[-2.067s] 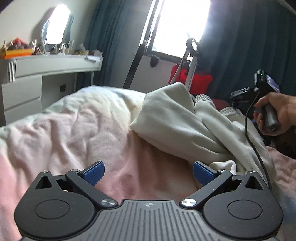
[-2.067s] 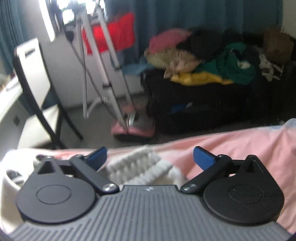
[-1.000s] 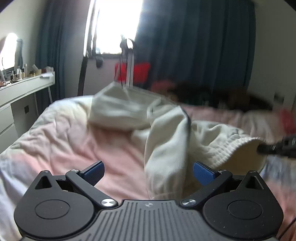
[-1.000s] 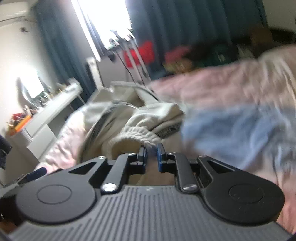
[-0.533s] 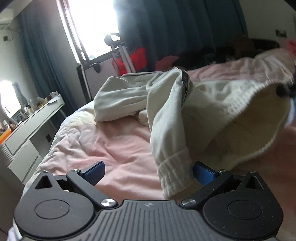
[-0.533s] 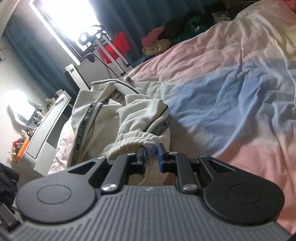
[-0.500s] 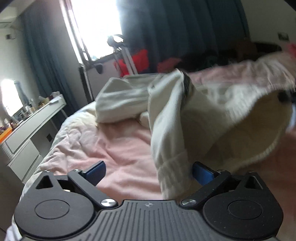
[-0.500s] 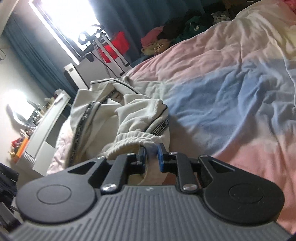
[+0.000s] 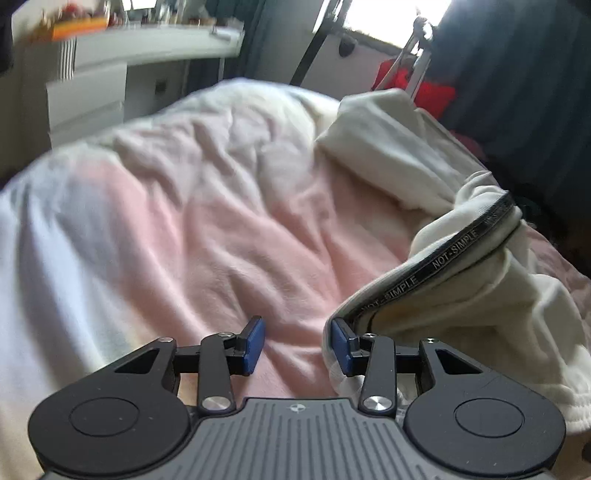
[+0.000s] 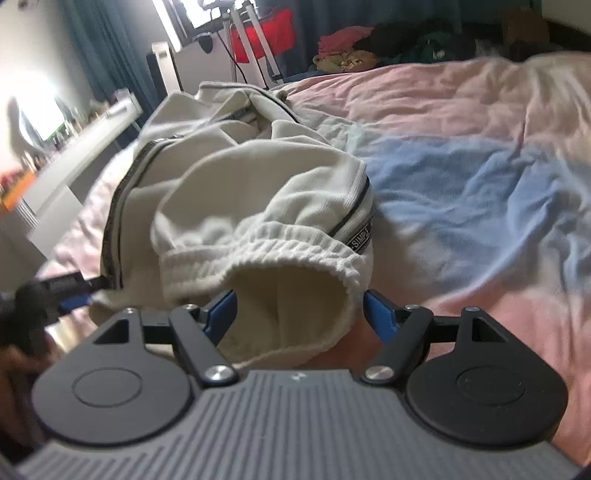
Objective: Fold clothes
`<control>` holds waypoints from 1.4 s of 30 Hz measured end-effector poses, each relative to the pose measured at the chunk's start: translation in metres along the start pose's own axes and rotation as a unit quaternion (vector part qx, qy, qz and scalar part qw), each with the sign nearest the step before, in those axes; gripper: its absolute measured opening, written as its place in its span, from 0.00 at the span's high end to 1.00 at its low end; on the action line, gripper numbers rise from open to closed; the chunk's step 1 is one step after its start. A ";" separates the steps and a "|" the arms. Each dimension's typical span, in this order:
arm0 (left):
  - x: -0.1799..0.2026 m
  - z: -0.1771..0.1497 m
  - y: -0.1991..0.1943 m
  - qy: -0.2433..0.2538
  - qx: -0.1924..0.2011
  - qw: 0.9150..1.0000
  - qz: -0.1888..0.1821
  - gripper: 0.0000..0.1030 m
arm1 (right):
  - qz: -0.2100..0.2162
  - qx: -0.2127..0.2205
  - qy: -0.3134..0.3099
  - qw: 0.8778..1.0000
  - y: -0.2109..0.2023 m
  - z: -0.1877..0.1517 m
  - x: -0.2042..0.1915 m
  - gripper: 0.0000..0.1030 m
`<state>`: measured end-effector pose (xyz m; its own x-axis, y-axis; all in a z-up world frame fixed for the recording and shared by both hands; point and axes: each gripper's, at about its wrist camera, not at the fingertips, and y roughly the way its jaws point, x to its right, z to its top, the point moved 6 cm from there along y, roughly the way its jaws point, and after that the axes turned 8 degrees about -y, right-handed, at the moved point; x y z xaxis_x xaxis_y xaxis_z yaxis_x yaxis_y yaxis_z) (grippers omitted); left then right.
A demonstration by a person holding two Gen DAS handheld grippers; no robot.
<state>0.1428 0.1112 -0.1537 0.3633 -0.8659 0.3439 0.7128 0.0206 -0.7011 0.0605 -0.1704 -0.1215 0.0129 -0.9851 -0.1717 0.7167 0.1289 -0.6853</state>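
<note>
Cream sweatpants (image 10: 236, 192) with a black lettered side stripe lie crumpled on the pink and blue blanket (image 10: 461, 192). In the right wrist view my right gripper (image 10: 299, 314) is open, its blue pads either side of the ribbed elastic waistband (image 10: 266, 254), which sags between them. In the left wrist view my left gripper (image 9: 297, 345) is partly open over the pink blanket (image 9: 192, 229), with an edge of the sweatpants (image 9: 461, 266) at its right pad. The left gripper also shows at the left edge of the right wrist view (image 10: 70, 295).
A white dresser (image 9: 110, 66) with clutter stands left of the bed. A tripod (image 10: 255, 40), red fabric (image 10: 269, 33) and dark curtains stand beyond the bed's far end. A pile of clothes (image 10: 354, 51) lies at the back.
My right gripper has opened and let go of the waistband, which has dropped onto the blanket. My left gripper has narrowed and swung left and down to the garment's edge.
</note>
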 end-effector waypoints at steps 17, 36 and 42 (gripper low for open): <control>0.071 -0.050 -0.077 0.342 0.030 0.939 -0.032 0.38 | -0.015 0.008 0.106 0.994 -0.006 -0.003 0.036 0.25; 0.068 -0.056 -0.057 0.494 0.178 0.849 0.050 0.20 | -0.096 0.042 0.078 0.991 0.002 0.001 0.038 0.26; 0.060 -0.012 -0.087 0.348 0.231 0.908 0.019 0.20 | -0.116 0.102 0.035 0.987 -0.018 0.016 0.027 0.26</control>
<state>0.0954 0.0514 -0.0801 0.0401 -0.9633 -0.2654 0.9422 0.1249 -0.3110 0.0595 -0.2011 -0.1025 -0.2114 -0.9741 -0.0807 0.8206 -0.1320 -0.5560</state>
